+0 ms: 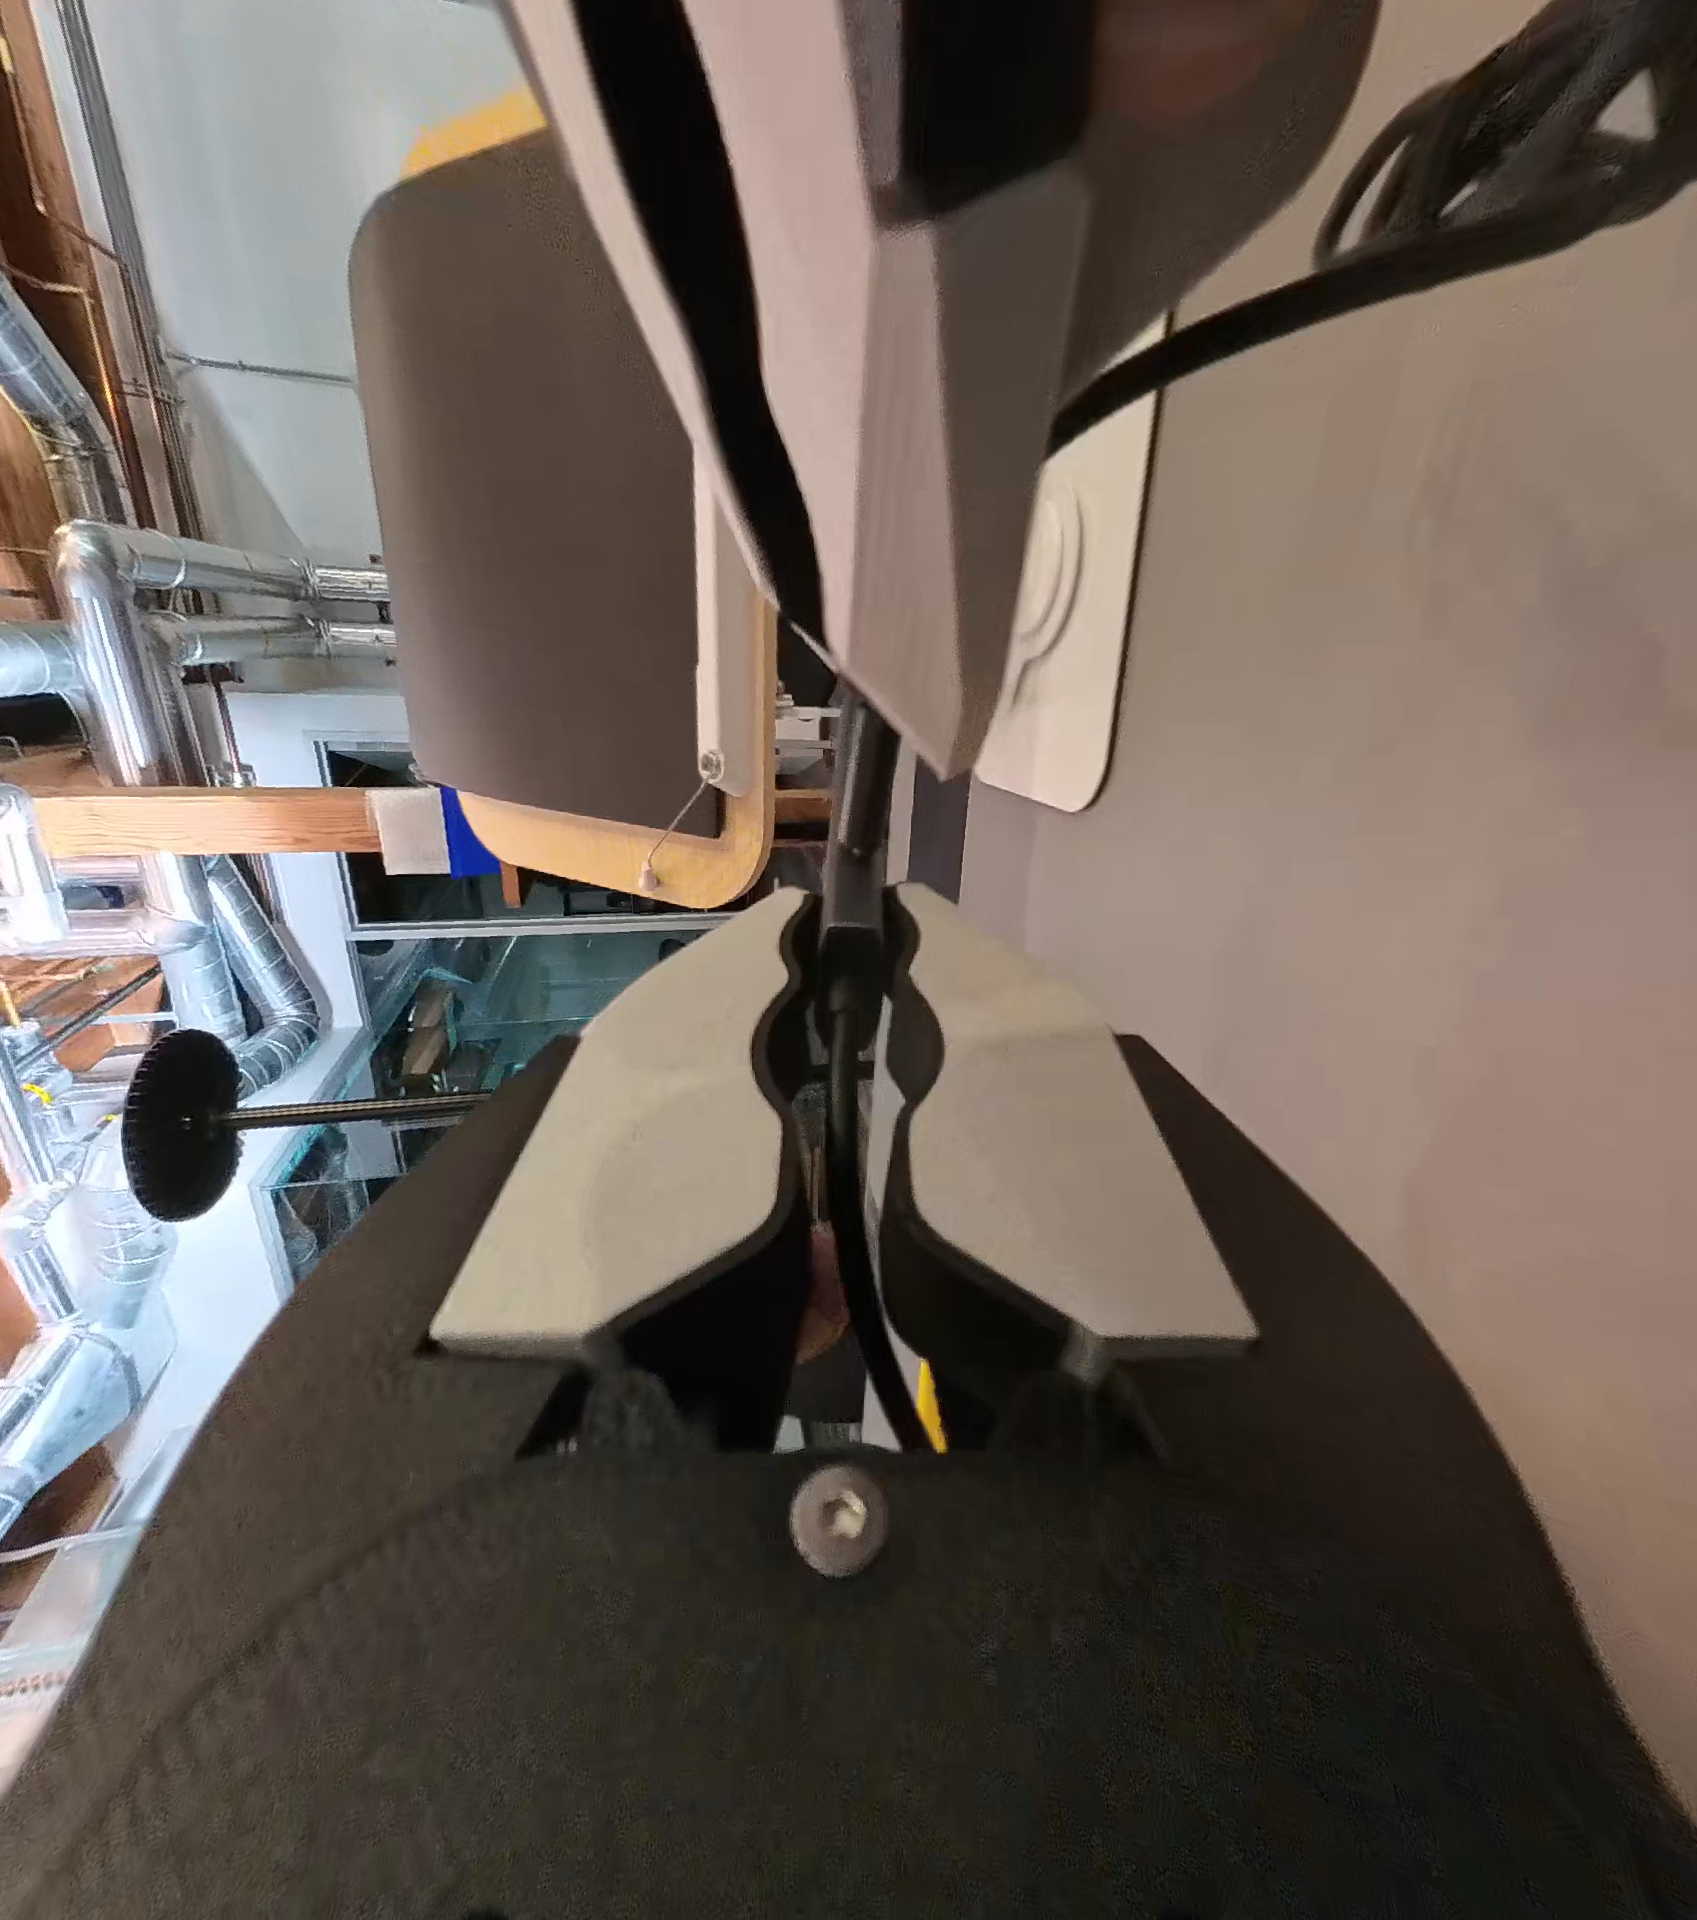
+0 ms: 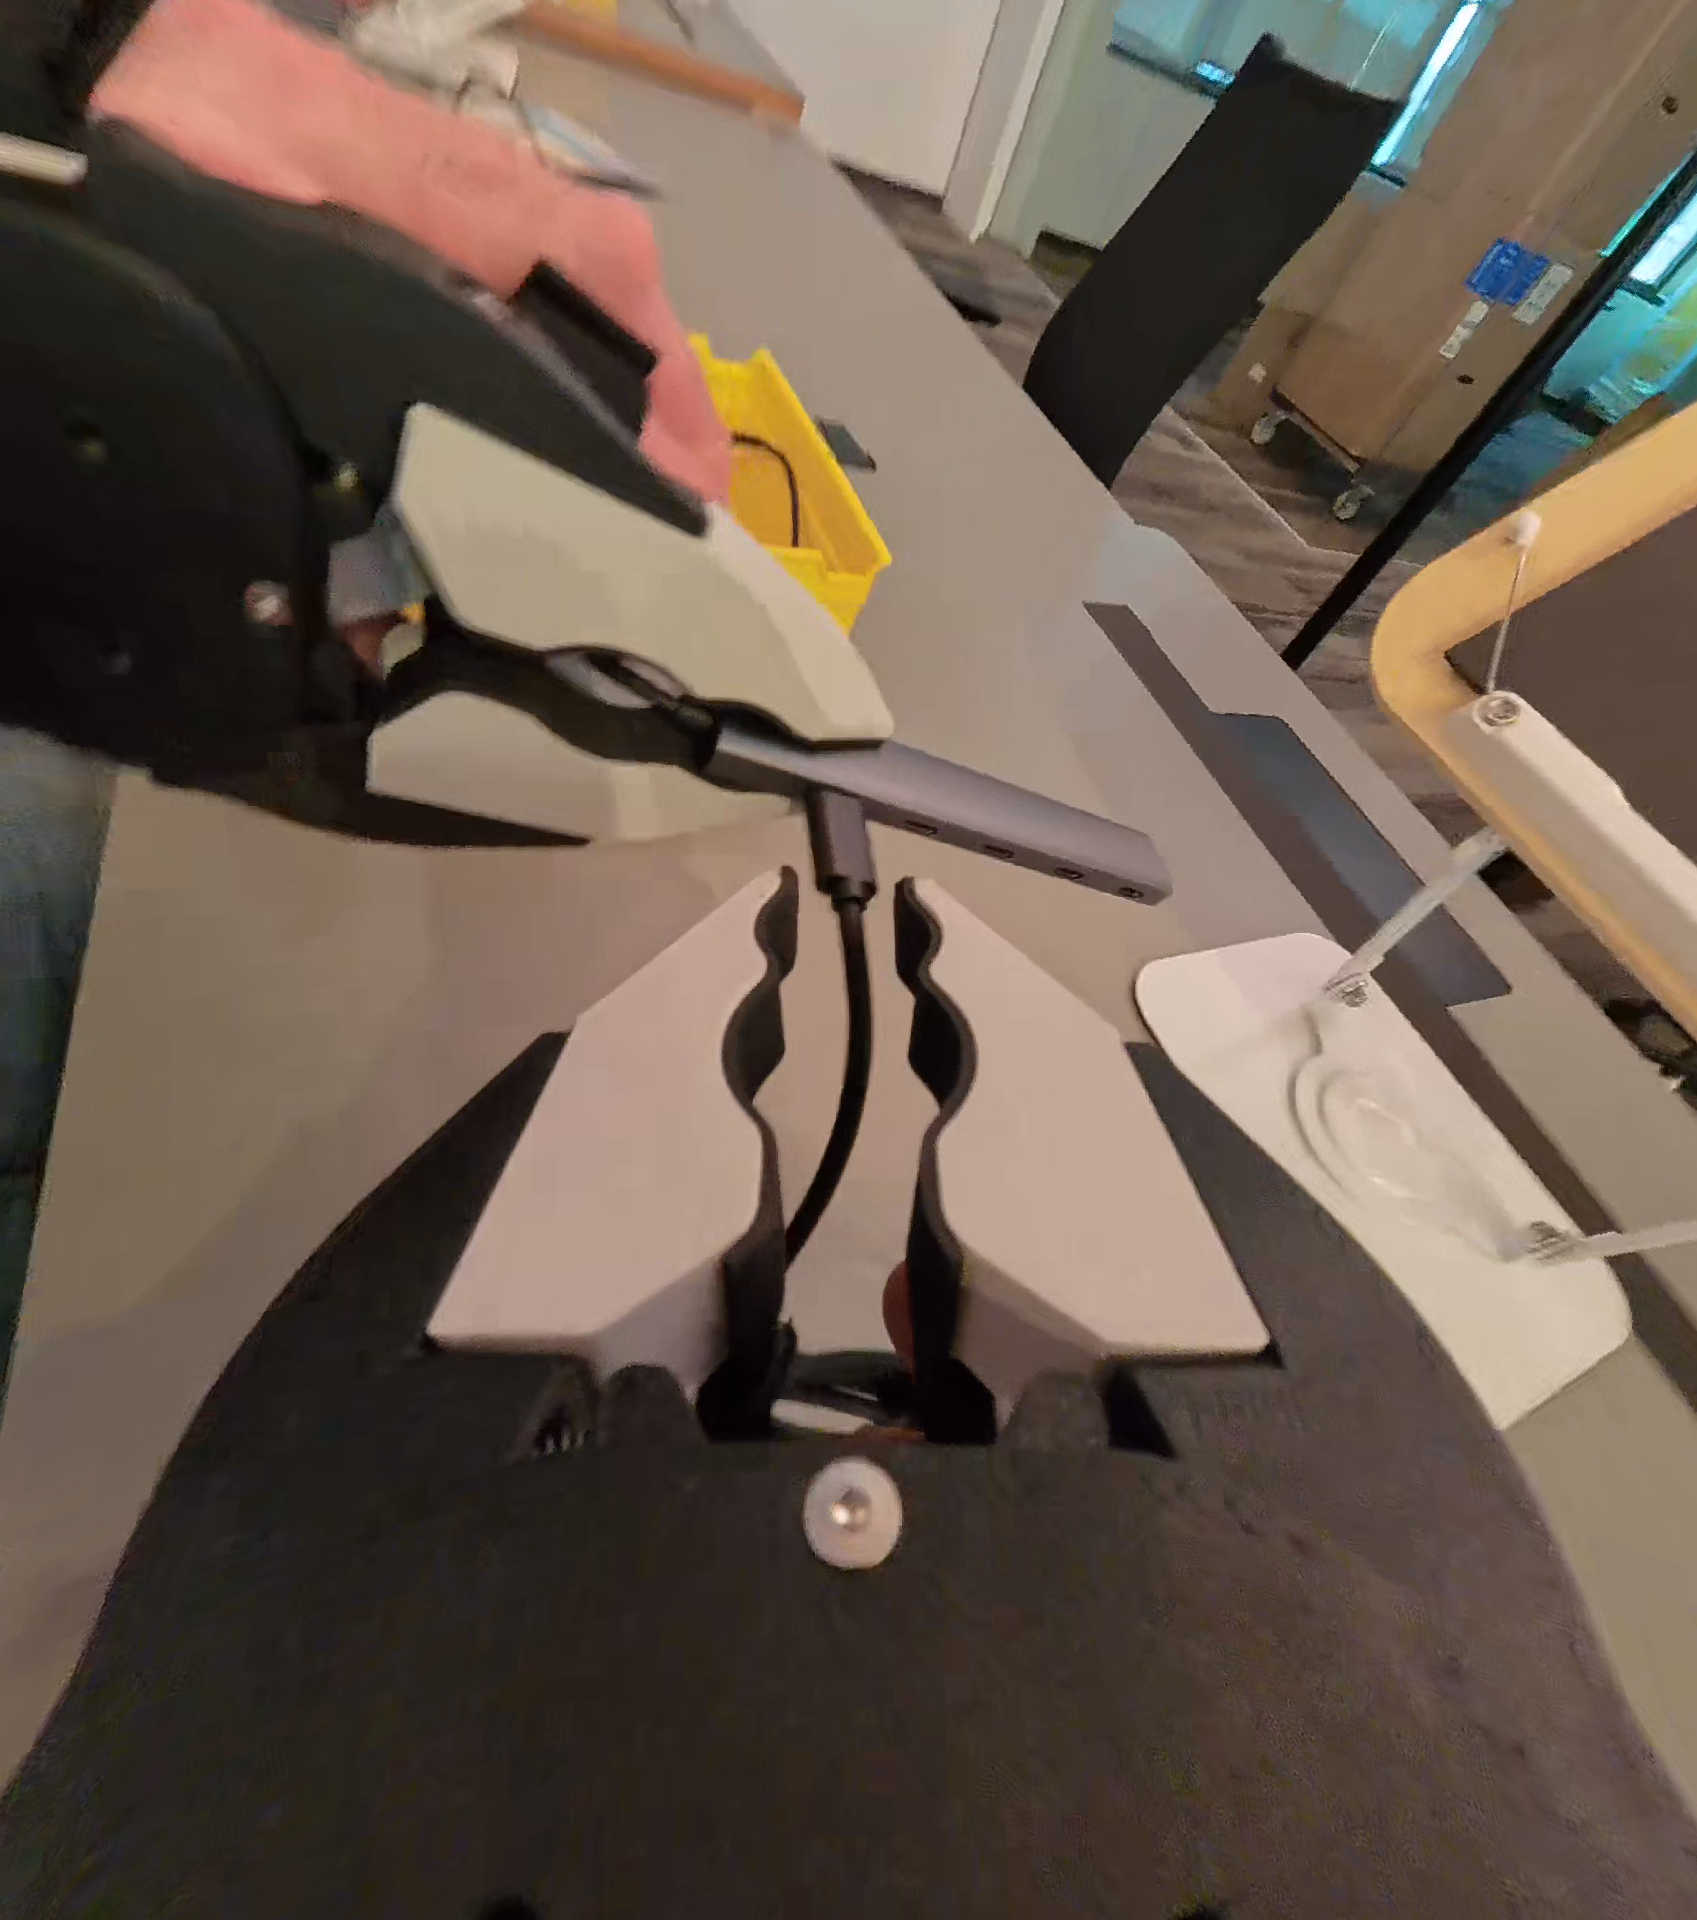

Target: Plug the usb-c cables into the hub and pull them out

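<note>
Right wrist view: yellow bin (image 2: 823, 520) holds black cable; left jaws grip hub (image 2: 979, 800), right jaws parted.

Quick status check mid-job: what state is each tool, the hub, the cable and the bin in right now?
Left tool: shut on the hub's end, holding it above the table.
Right tool: open, fingers either side of the plug, not clamping.
Hub: lifted, level, one port filled, others free.
USB-C cable: plugged into the hub, cord hanging between the right tool's fingers.
Yellow bin: upright on the table, holding a dark cable.
</note>
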Tool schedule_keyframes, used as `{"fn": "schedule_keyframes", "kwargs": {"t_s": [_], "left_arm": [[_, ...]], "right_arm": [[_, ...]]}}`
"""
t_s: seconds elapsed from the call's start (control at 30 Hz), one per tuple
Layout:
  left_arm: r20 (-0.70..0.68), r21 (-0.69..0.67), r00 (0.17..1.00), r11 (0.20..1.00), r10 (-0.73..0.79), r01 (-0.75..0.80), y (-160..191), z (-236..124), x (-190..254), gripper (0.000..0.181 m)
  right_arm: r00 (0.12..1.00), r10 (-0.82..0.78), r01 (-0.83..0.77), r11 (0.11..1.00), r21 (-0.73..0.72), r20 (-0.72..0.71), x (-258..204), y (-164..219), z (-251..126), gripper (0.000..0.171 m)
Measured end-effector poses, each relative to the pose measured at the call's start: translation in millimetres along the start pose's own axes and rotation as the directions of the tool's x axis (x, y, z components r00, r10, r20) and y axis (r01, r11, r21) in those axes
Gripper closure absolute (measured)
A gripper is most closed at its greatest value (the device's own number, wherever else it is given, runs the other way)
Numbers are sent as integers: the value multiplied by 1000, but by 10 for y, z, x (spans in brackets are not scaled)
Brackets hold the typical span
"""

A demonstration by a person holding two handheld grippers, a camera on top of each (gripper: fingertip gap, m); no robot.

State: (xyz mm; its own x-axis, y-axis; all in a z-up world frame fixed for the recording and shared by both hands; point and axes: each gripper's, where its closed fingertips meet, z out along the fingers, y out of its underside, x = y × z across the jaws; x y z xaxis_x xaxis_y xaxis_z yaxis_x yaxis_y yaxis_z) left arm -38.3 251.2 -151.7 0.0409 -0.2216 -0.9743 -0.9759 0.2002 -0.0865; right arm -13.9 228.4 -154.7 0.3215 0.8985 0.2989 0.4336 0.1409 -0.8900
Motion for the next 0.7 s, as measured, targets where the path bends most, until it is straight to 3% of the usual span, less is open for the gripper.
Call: {"fn": "schedule_keyframes", "kwargs": {"t_s": [0.2, 0.47, 0.7], "left_arm": [[27, 31, 995, 995, -93, 93, -79, -57, -43, 172], [-42, 72, 949, 946, -313, 316, -118, -65, 11, 170], [-198, 201, 844, 823, -498, 532, -262, -142, -50, 165]], "right_arm": [[979, 185, -194, 975, 111, 84, -23, -104, 5, 160], [920, 339, -373, 911, 175, 198, -57, -105, -16, 162], [893, 368, -427, 875, 228, 260, -65, -139, -91, 162]]}}
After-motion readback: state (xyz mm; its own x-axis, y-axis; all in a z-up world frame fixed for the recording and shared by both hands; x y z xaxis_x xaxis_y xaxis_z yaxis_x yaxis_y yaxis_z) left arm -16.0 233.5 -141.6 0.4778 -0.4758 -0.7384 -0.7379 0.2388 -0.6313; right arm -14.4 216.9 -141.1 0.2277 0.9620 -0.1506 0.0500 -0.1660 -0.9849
